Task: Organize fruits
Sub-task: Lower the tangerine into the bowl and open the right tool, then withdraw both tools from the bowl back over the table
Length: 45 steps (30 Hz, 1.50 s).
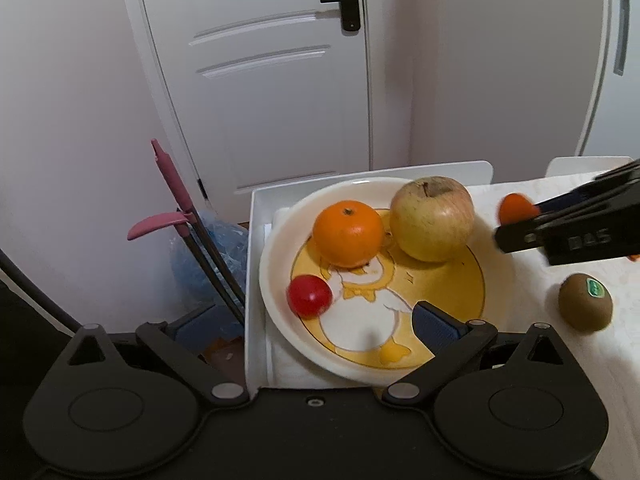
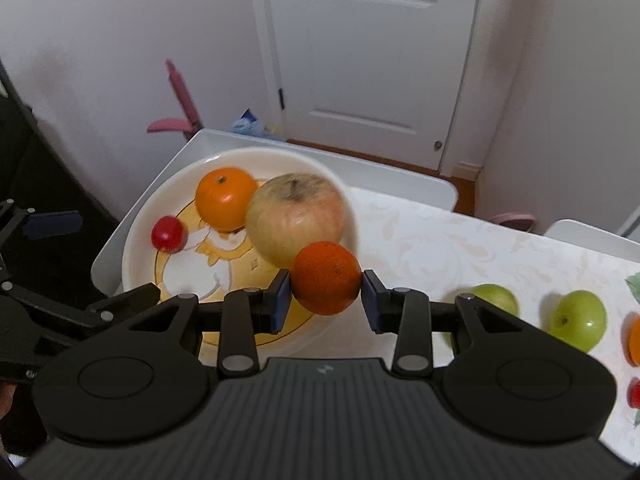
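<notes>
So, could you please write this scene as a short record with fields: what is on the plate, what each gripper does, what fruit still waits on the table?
plate: holds orange, apple, cherry tomato
right gripper: shut on small orange, at the plate's rim
left gripper: open, holds nothing, over the plate
table: kiwi, two green apples

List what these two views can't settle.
- Left tongs: left wrist view shows only the right pad; the left finger is lost against the dark below the table edge.
- Fruit at the right edge: right wrist view, cut off by the frame; kind unclear.
- Green fruit: right wrist view, partly behind the right tongs.
- Small orange: left wrist view, mostly hidden by the tongs; blurred.
</notes>
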Each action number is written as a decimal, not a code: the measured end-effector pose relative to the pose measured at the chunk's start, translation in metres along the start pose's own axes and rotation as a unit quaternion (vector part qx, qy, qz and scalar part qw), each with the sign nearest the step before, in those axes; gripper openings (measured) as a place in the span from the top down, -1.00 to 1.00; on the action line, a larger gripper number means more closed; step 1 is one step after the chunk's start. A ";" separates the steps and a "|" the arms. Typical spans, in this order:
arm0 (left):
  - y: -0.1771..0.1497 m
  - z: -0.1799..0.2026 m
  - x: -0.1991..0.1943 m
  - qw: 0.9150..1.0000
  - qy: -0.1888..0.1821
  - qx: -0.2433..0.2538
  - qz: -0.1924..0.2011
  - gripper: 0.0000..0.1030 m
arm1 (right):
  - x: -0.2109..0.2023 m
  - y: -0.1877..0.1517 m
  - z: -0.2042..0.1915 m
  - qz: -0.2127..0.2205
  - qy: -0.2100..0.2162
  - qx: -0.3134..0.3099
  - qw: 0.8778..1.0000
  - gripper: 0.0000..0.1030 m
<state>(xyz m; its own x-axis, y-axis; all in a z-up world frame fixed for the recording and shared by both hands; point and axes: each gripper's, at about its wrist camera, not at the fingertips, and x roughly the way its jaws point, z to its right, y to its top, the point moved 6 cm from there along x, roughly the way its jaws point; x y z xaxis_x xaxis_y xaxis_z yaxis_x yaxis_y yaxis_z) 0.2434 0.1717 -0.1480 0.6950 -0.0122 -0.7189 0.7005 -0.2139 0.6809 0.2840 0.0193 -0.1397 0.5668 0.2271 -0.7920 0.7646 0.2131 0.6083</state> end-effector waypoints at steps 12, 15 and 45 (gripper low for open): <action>-0.011 -0.001 -0.005 1.000 -0.009 0.001 0.002 -1.00 | 0.020 -0.011 -0.028 -0.013 0.025 -0.026 0.999 -0.19; -0.011 0.000 -0.006 1.000 -0.010 0.004 0.003 -1.00 | 0.016 -0.008 -0.028 -0.002 0.020 -0.023 1.000 -0.91; 0.002 0.014 -0.051 1.000 -0.005 -0.010 0.029 -1.00 | -0.070 -0.011 0.001 0.047 0.009 0.014 0.999 -1.00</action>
<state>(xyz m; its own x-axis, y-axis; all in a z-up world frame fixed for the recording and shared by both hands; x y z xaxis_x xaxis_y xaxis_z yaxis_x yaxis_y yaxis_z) 0.2067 0.1579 -0.1116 0.7337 -0.0335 -0.6786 0.6616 -0.1923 0.7248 0.2363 -0.0001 -0.0915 0.6311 0.2615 -0.7303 0.7166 0.1639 0.6779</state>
